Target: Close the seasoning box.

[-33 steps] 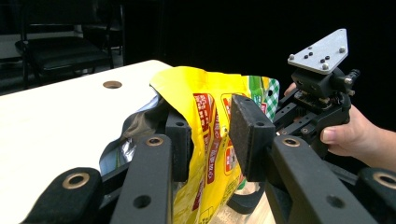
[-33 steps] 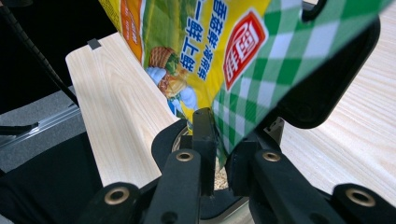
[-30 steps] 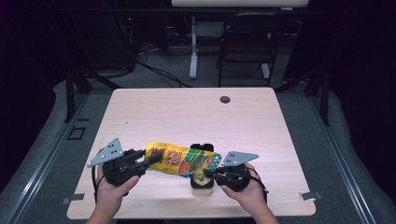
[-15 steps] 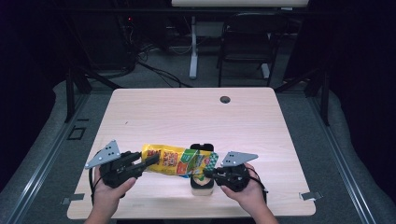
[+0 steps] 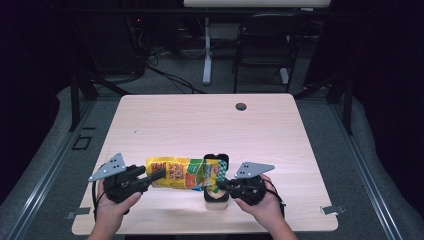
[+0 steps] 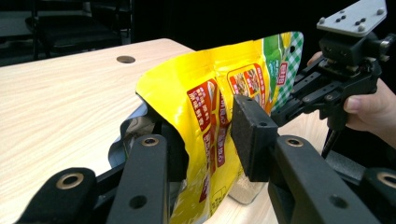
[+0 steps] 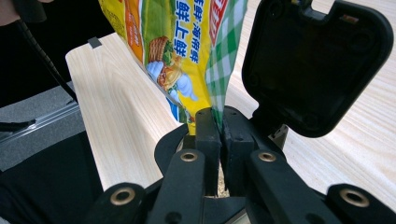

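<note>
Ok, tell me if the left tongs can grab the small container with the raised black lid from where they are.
Probably not. The left tongs straddle one end of the yellow foil bag, which lies between them and the lidded container; the right tongs pinch its other end.

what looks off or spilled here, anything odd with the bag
Nothing is spilled. The yellow bag hangs off the table between both grippers, its torn-open end gaping and crumpled around the left gripper, whose jaws have just been opening. The right gripper pinches the checked end over the open-lidded container.
</note>
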`<control>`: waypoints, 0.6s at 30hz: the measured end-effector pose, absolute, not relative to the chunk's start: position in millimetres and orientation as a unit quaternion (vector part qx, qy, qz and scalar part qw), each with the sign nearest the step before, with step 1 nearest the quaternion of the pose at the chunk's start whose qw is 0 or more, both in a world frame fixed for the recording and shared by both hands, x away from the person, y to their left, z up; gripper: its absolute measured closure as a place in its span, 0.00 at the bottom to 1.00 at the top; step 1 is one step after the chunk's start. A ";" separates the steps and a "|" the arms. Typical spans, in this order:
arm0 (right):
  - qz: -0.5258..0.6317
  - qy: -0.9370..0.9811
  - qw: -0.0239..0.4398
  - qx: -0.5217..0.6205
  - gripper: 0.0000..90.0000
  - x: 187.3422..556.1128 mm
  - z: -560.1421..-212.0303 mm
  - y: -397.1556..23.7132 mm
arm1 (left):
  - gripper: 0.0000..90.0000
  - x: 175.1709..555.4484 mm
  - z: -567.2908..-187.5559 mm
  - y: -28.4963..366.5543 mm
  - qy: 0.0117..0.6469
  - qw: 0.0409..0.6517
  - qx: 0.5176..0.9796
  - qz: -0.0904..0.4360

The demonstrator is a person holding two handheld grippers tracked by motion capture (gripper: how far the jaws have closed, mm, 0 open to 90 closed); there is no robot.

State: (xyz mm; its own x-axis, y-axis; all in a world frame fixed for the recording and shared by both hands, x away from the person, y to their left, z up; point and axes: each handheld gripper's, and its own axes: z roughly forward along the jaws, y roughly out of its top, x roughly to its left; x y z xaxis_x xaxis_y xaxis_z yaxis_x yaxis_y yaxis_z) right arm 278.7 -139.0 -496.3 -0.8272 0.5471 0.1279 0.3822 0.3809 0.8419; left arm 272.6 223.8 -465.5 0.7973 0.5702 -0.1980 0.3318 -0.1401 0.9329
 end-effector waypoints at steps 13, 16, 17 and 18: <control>0.484 0.825 0.093 0.275 0.98 278.6 -493.9 -132.3 | 0.74 276.5 -486.7 238.6 0.322 0.583 0.742 0.081; 0.483 0.826 0.095 0.274 0.98 278.9 -493.5 -131.2 | 0.73 277.2 -489.6 240.1 0.322 0.583 0.742 0.080; 0.483 0.827 0.094 0.273 0.98 279.3 -493.3 -131.0 | 0.73 277.2 -490.4 240.6 0.323 0.581 0.742 0.078; 0.484 0.826 0.093 0.273 0.98 279.4 -493.4 -130.6 | 0.72 277.1 -491.1 241.0 0.326 0.579 0.743 0.080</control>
